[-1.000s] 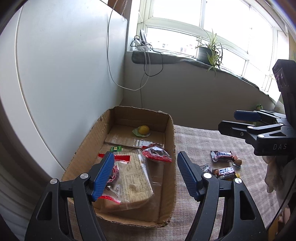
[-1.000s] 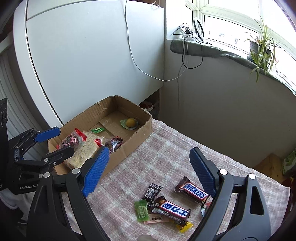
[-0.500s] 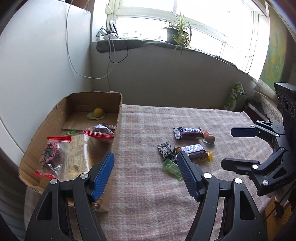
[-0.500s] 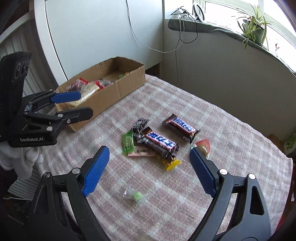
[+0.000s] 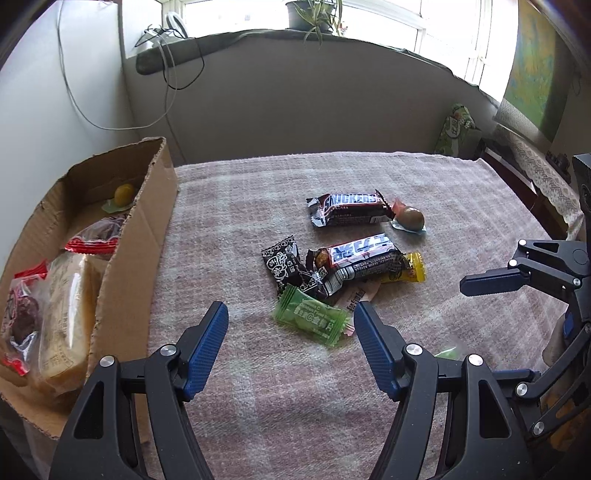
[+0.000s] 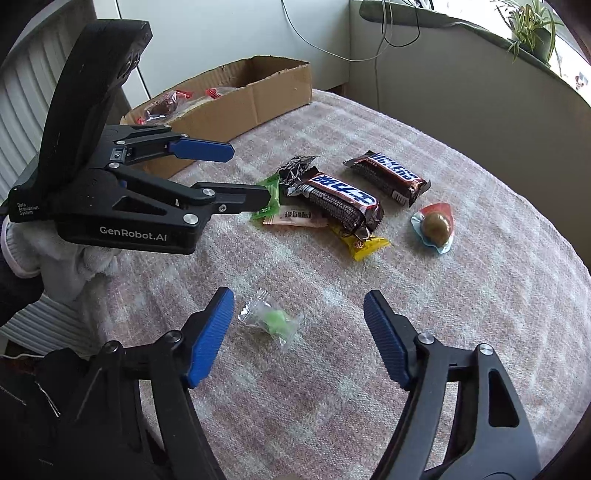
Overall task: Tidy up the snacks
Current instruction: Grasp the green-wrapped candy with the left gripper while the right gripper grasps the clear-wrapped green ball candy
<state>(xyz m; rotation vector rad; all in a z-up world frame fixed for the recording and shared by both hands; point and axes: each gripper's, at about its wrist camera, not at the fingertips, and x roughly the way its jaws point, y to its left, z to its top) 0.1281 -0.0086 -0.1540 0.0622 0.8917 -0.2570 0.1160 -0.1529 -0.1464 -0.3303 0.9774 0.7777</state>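
Note:
Loose snacks lie mid-table: a Snickers bar (image 5: 349, 213), a second Snickers bar (image 5: 360, 258), a black sachet (image 5: 284, 264), a green packet (image 5: 312, 319), a yellow wrapper (image 5: 408, 271) and a round wrapped sweet (image 5: 410, 218). My left gripper (image 5: 291, 325) is open and empty, just short of the green packet. My right gripper (image 6: 299, 321) is open and empty, with a small clear-wrapped green candy (image 6: 271, 321) between its fingers on the cloth. A cardboard box (image 5: 140, 229) at the left holds bagged snacks.
The table is covered by a checked cloth (image 5: 258, 387). A grey wall and a window sill with a plant (image 5: 314, 14) and cables stand behind. The right gripper shows at the right edge of the left wrist view (image 5: 517, 280). The left gripper shows in the right wrist view (image 6: 229, 173).
Both grippers have swung away from the box and come down toward the loose snacks. The left now faces the green packet; the right now straddles the small green candy.

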